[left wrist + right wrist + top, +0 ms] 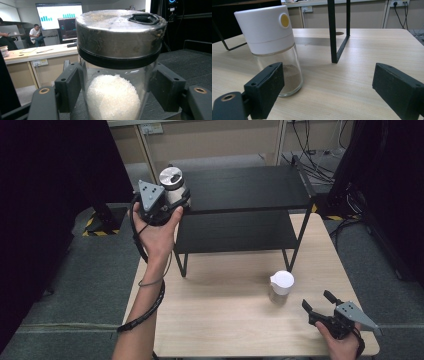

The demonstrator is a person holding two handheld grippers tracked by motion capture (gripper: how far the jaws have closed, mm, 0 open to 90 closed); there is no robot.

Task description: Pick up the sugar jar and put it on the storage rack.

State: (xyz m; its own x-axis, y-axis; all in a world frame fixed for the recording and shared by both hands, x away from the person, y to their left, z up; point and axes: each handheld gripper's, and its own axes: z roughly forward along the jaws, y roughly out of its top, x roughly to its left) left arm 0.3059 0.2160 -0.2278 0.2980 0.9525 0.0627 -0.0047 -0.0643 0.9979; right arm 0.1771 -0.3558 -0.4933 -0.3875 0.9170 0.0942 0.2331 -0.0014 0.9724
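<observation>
A glass jar with a metal lid [171, 184] [117, 62], holding white granules, is gripped by my left gripper [172, 200] [117, 95] at the left end of the black shelf's top board [250, 187]; both pads press its glass sides. A second glass jar with a white cap [281, 287] [274, 47], with brown powder at its bottom, stands upright on the wooden table [225, 320]. My right gripper [316, 303] [328, 87] rests open near the table's front right corner, the white-capped jar just left of its left jaw, untouched.
The two-tier black shelf stands on the back half of the table; its front right leg [333, 30] rises just beyond the white-capped jar. A cable [145, 305] trails from the left gripper along the forearm. Floor cables [310, 145] lie behind the table.
</observation>
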